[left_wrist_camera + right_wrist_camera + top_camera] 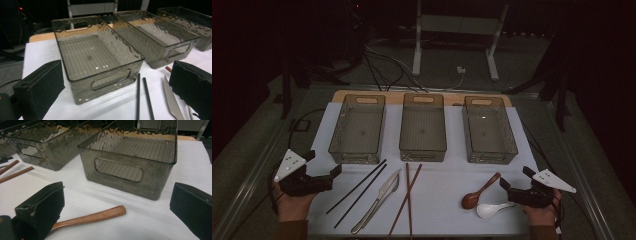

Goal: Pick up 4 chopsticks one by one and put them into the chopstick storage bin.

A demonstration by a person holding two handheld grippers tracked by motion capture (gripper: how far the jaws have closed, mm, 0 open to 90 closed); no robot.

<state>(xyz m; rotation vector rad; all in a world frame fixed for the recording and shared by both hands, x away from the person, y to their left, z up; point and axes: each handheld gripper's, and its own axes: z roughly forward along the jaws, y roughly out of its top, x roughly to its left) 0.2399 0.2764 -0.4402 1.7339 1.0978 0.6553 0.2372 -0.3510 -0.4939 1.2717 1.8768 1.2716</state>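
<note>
Three smoky clear bins stand in a row at the back of a white mat: left (354, 156), middle (423, 154), right (492, 156), all with nothing inside. In front lie two black chopsticks (357, 190), a metal knife (379, 199), two brown chopsticks (408, 197), a wooden spoon (479, 192) and a white spoon (492, 209). My left gripper (323, 163) rests at the mat's left edge, open and facing the left bin (107, 82). At the right edge my right gripper (516, 177) is open, with the wooden spoon's handle (95, 216) just ahead of its jaws.
The mat (442, 200) lies on a wooden board on a grey table. Beyond the bins are cables and a white stand (417, 45) in the dark. Bare mat shows between the utensils and along the front edge.
</note>
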